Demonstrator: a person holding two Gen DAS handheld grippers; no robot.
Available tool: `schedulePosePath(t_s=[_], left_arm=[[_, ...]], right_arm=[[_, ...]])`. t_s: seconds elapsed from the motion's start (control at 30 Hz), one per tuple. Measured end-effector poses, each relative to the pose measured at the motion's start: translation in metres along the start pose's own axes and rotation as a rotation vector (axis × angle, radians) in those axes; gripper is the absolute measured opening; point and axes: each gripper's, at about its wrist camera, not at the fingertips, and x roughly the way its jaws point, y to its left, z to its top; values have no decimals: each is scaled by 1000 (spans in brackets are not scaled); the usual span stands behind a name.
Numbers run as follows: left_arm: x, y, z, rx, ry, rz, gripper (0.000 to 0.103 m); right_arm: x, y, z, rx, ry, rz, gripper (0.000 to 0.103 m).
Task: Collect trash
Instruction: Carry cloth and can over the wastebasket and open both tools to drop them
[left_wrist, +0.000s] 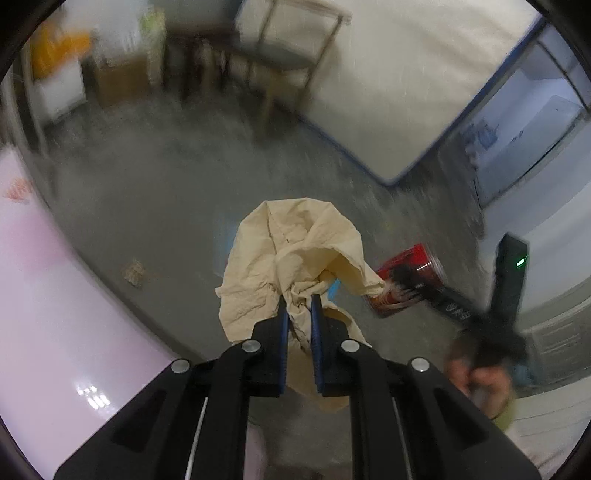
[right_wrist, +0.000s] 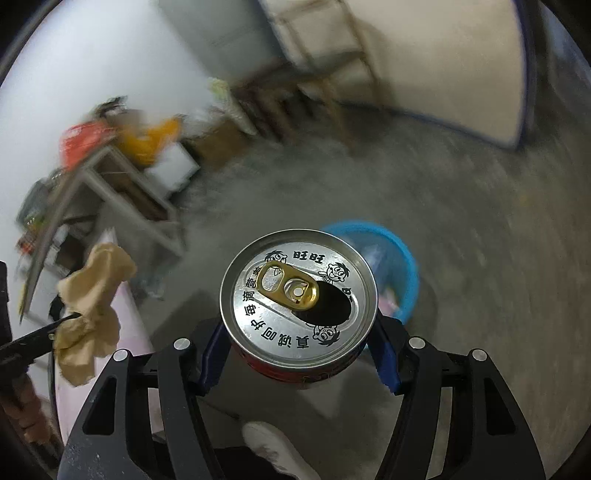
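— What is seen, from the biggest thing down?

— A grey floor (left_wrist: 155, 192) is spread under both views, blurred. A pale mattress (left_wrist: 399, 74) is leaned at the far side, and a pink desk (left_wrist: 55, 314) is cut off at the left edge of the left wrist view.

— And containers?

— A blue basin (right_wrist: 402, 258) is set on the floor, partly hidden behind the can in the right wrist view. Something pale and pinkish is seen inside it; what it is cannot be told.

— Where is the trash?

— Both pieces are held off the floor. A red drink can (right_wrist: 299, 291) is clamped at its sides by the right gripper (right_wrist: 299, 354), its silver top turned to the camera, the gold tab lifted and the mouth open. Whether liquid is inside cannot be told.

— And the other piece?

— A crumpled beige paper (left_wrist: 291, 258) is pinched between the nearly closed fingers (left_wrist: 282, 325) of the left gripper (left_wrist: 299, 306). The same paper is seen at the left of the right wrist view.
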Motion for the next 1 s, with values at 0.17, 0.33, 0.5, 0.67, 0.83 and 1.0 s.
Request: schedulePosePath(t_s=[0.17, 0.33, 0.5, 0.67, 0.83, 1.0], left_arm=[[107, -18, 51, -78, 163, -40, 13], [185, -21, 87, -172, 244, -57, 13], [217, -15, 104, -242, 250, -54, 53], [199, -18, 102, -245, 205, -112, 60], [157, -23, 102, -220, 145, -158, 61], [86, -24, 97, -180, 48, -195, 63]], right_arm=[[63, -59, 9, 194, 120, 6, 62], [99, -81, 24, 282, 154, 27, 62], [137, -98, 35, 357, 168, 76, 72], [160, -108, 34, 389, 182, 64, 72], [147, -106, 34, 368, 139, 45, 75], [125, -105, 34, 303, 78, 16, 75]])
